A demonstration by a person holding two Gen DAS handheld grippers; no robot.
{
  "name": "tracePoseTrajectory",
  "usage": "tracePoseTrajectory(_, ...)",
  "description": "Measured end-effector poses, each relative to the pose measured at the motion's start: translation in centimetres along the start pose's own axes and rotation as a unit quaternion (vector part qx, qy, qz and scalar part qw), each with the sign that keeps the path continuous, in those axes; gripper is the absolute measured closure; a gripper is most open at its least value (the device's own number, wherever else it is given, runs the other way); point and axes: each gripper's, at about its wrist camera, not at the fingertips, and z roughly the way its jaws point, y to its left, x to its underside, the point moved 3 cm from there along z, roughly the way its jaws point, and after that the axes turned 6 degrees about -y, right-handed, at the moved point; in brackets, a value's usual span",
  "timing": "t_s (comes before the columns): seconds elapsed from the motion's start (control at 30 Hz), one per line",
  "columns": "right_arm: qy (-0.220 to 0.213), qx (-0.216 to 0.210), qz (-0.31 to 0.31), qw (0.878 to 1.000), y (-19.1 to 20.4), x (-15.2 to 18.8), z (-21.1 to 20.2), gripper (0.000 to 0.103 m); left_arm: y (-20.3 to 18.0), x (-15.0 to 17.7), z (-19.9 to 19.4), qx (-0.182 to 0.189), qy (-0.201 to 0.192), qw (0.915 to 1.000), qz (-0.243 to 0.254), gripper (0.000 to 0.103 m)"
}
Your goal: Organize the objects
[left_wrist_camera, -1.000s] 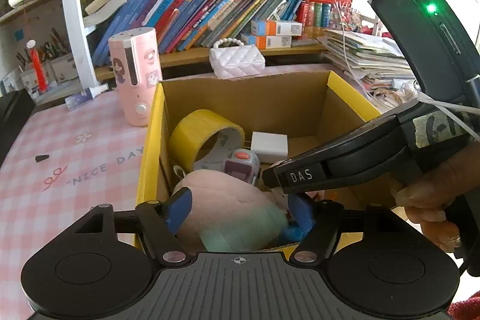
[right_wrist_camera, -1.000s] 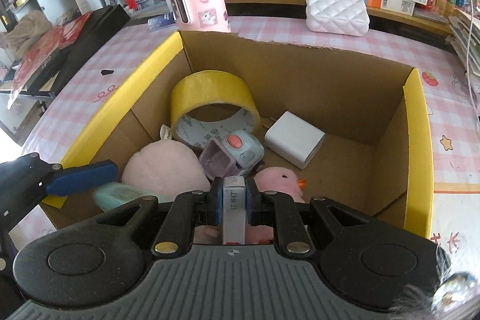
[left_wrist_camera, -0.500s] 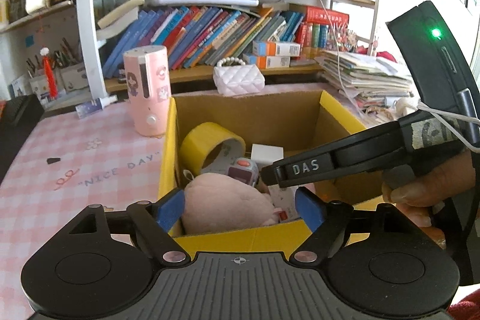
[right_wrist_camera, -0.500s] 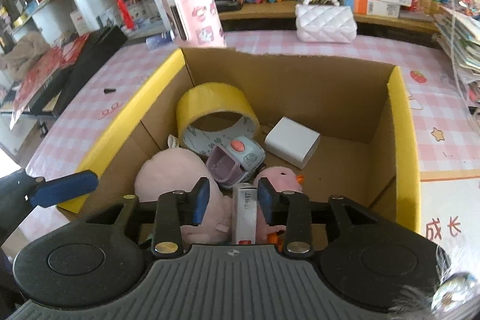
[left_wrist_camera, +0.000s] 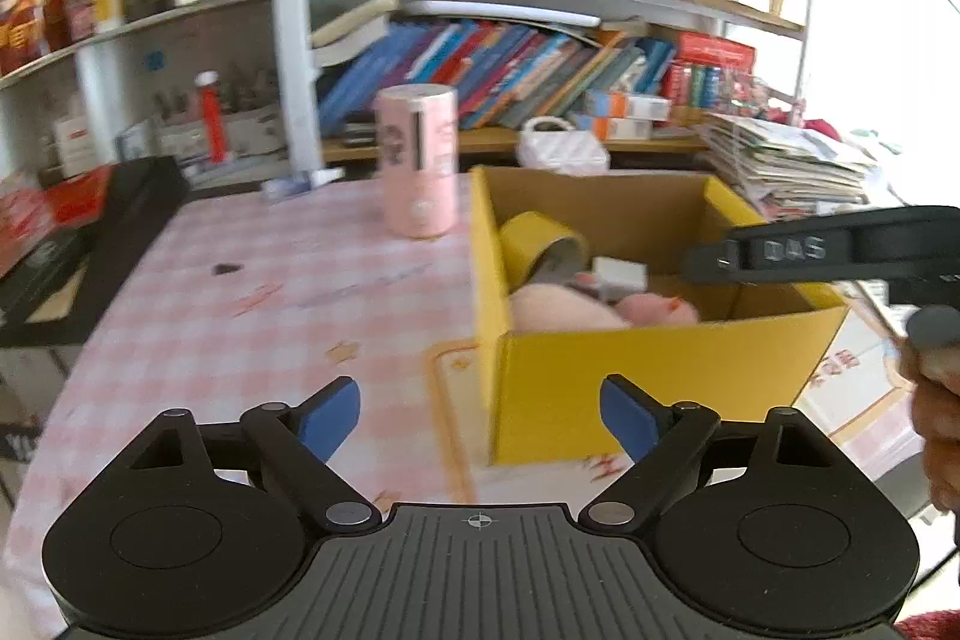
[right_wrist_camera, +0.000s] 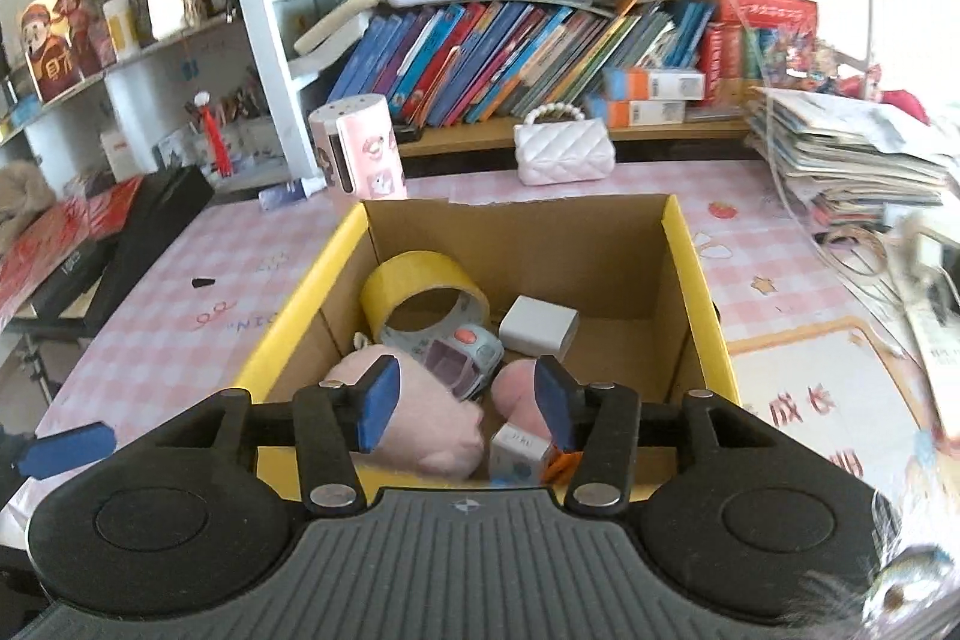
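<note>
Nearly finished, by the look of it: one yellow cardboard box (right_wrist_camera: pixel 696 274) standing on the pink checked surface (right_wrist_camera: pixel 180 316), already loaded. Inside, counted large to small: two pink soft toys, a pale round one (right_wrist_camera: pixel 420 418) at the near left and a smaller one (right_wrist_camera: pixel 516 388) beside it; one roll of yellow tape (right_wrist_camera: pixel 420 292) leaning at the back left; one grey toy with a red button (right_wrist_camera: pixel 456 358) in the middle; one white block (right_wrist_camera: pixel 539 327) toward the back; one small white carton (right_wrist_camera: pixel 519 451) at the near wall (label unreadable).

Left outside, perhaps not part of the job: one pink cylinder (right_wrist_camera: pixel 360 148), one white quilted purse (right_wrist_camera: pixel 564 154), both behind the box.

Both tools empty. Left gripper (left_wrist_camera: pixel 480 415) short of the box, jaws spreading wide with nothing between. Right gripper (right_wrist_camera: pixel 462 400) over the near rim, jaws parting, clear of the carton below.
</note>
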Motion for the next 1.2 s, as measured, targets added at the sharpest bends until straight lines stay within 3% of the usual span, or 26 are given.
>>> tracePoseTrajectory(0.13,-0.003,0.013,0.004,1.000,1.8,1.9,-2.3,0.045,1.8,1.2,-2.1,-0.029,0.000,0.9995,-0.010,0.008)
tracePoseTrajectory(0.27,0.004,0.027,-0.001,1.000,3.7,4.0,-4.1,0.027,3.2,2.2,-3.6,-0.050,0.005,0.9985,-0.019,0.004)
tracePoseTrajectory(0.57,-0.003,0.048,-0.024,0.999,6.6,6.5,-6.9,0.012,4.9,4.0,-6.5,-0.067,-0.002,0.9973,-0.028,0.003)
tracePoseTrajectory(0.8,-0.022,0.056,-0.075,0.995,8.6,8.7,-8.4,0.008,5.8,5.1,-7.8,-0.076,-0.002,0.9963,-0.041,0.002)
tracePoseTrajectory(0.97,-0.009,0.058,-0.063,0.996,8.8,9.6,-8.6,0.001,6.0,5.7,-8.3,-0.079,0.005,0.9964,-0.030,0.001)
tracePoseTrajectory(1.2,0.011,0.053,-0.053,0.997,9.5,10.6,-8.7,0.000,6.1,6.2,-8.8,-0.093,0.012,0.9954,-0.022,0.001)
